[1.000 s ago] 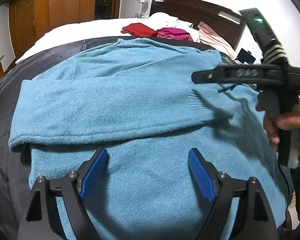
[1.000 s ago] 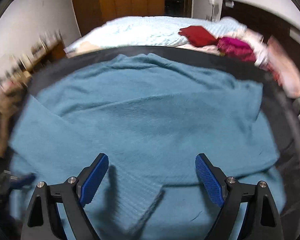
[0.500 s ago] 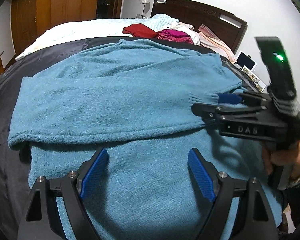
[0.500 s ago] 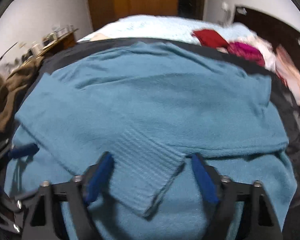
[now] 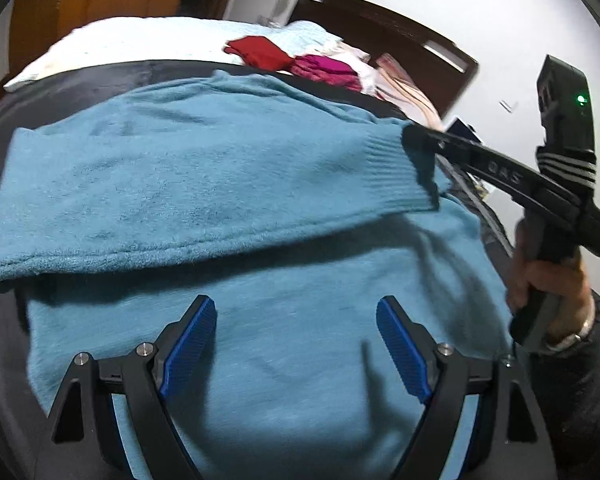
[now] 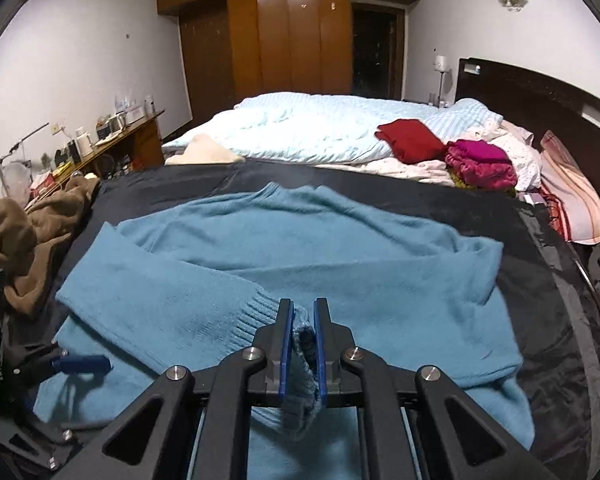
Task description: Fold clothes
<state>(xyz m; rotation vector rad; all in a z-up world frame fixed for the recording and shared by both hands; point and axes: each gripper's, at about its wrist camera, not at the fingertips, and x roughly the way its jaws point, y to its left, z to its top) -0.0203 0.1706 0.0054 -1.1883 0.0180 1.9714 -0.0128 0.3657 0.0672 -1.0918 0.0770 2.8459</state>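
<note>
A blue knit sweater [image 6: 340, 248] lies spread on a dark sheet [image 6: 540, 240] over the bed. One sleeve [image 6: 172, 304] is folded across its body. My right gripper [image 6: 301, 312] is shut on that sleeve's ribbed cuff [image 6: 260, 312], which bunches between the blue pads and is lifted a little. In the left wrist view the same cuff [image 5: 396, 168] hangs from the right gripper's black fingers [image 5: 460, 152], held by a hand [image 5: 548, 276]. My left gripper [image 5: 296, 344] hovers open over the sweater's lower body [image 5: 292, 360], nothing between its pads.
A red garment [image 6: 408, 138], a magenta one [image 6: 480, 162] and pale bedding [image 6: 320, 124] lie farther up the bed by the dark headboard [image 6: 540, 92]. A brown garment [image 6: 24, 240] is heaped at the left edge, near a cluttered desk [image 6: 100, 140]. Wooden wardrobes [image 6: 284, 36] stand behind.
My right gripper came down on the sleeve's cuff, shut on it and lifted it slightly. The left gripper stayed open over the sweater, only tilting a little.
</note>
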